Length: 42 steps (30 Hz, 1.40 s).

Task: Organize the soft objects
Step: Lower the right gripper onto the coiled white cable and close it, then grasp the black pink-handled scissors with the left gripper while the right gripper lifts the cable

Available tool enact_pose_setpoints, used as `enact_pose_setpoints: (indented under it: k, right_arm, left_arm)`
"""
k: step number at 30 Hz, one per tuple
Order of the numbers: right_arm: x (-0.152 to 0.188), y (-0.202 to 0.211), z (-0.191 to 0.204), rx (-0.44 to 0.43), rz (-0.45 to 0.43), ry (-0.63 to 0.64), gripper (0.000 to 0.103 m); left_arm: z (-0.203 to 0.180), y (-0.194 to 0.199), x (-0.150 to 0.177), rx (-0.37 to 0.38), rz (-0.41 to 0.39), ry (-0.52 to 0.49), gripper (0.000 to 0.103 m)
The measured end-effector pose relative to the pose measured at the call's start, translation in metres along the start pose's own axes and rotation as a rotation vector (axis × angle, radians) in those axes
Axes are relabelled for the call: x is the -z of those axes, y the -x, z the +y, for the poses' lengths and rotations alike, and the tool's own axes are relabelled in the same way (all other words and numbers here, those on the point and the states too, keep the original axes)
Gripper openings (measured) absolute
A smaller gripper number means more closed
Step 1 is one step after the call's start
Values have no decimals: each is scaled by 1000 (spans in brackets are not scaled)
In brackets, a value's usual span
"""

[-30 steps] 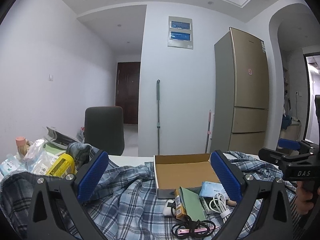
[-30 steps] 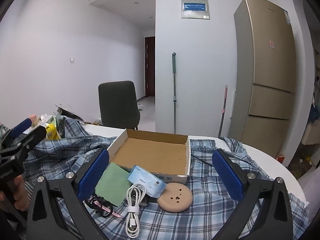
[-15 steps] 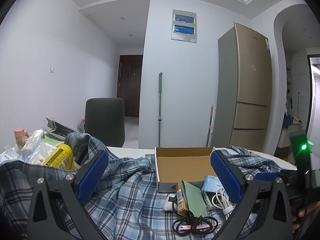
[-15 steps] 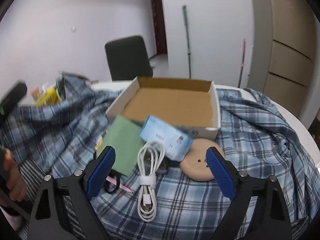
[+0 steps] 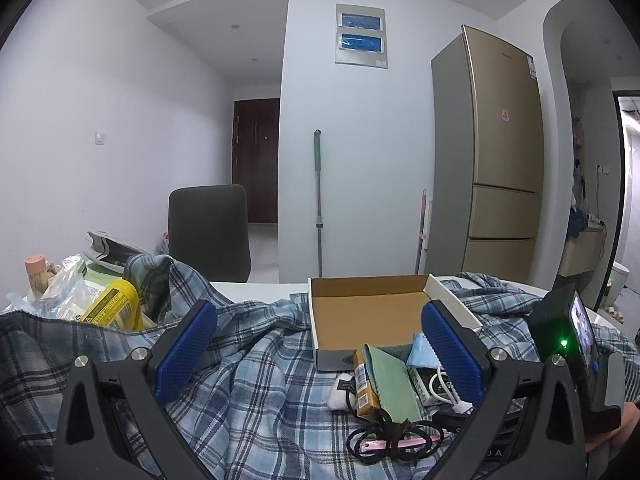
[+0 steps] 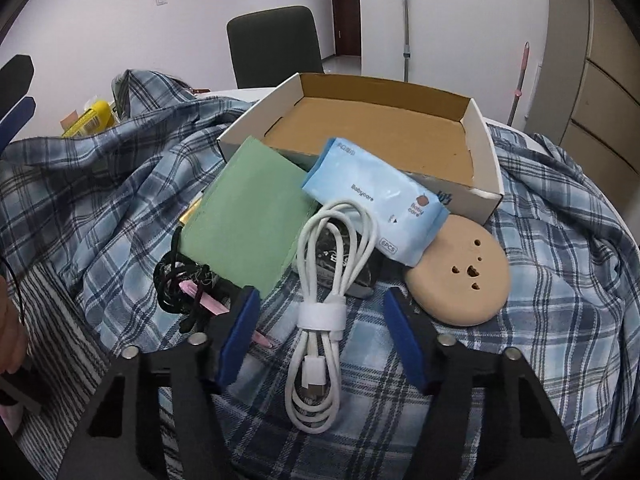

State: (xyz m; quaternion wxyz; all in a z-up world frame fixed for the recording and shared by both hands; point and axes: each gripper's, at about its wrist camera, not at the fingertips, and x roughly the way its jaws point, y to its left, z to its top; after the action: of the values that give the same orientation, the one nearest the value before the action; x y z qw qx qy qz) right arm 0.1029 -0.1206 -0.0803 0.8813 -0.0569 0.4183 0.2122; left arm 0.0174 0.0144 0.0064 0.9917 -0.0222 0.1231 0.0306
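Left wrist view: the left hand-held gripper (image 5: 316, 350) hangs wide open and empty above a plaid shirt (image 5: 256, 384) on the desk.

Right wrist view: the right hand-held gripper (image 6: 320, 340), open and empty, straddles a coiled white cable (image 6: 324, 280) before the cardboard box (image 6: 460, 152). This looks like the reaching step; next, close on the cable.

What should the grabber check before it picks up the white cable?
1. Right hand-held gripper open: ok.
2. Coiled white charging cable lies between its blue fingers: ok.
3. Cable free of the light blue wipes pack: not ok, its loop overlaps the pack.
4. Open cardboard box has room: ok, nothing inside.
5. Left hand-held gripper open, holding nothing: ok.
6. Cable untangled from what lies under it: cannot tell.
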Motion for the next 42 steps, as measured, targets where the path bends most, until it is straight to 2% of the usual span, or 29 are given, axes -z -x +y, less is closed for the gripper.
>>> enact_pose_setpoints:
  k: [2,5,9,12,17,20,23,27,32,36,37,38,40,42]
  right_arm:
    - [-1,-1,-1,-1,7,-4,56]
    - [-1,-5,0,-6,24,-3,44]
    - [0,-5,-1,-25,27,-8,20]
    - [-2,12,-4,-33,-31,-18,20]
    - [-8,62,-7,11,-204,3,19]
    - [-7,86,-12,80,-307,25,19]
    - [-3,93,-19,135,-370,32,19]
    - [3,88,-34,114,-370,-55,19]
    - [7,78,-32,93,-344,-38,19]
    - [12,77,-31,78,-335,-19,19]
    - [13,76,-31,73,-332,-16,19]
    - [14,75,-30,72,-328,-12,19]
    - [14,73,-29,67,-319,-7,19]
    - [14,70,-30,57,-306,-5,19]
  left_arm:
    - [0,0,1,-5,0,-6,103]
    - [0,-1,1,0,6,-4,103]
    - [1,-3,1,3,15,-5,103]
    - [1,-4,1,4,19,-8,103]
    - [0,-11,2,31,54,-2,103]
    - [-3,-14,4,59,80,-15,103]
    - [-7,-18,6,96,126,-11,103]
    - [-13,-27,9,125,242,3,103]
    - [-30,-52,29,157,449,-63,87]
    - [-39,-64,43,193,529,-97,83]
    - [-39,-67,47,207,550,-96,79]
    - [-39,-70,49,216,572,-90,70]
    - [-40,-76,56,220,613,-90,60]
    - [-39,-84,64,228,656,-85,56]
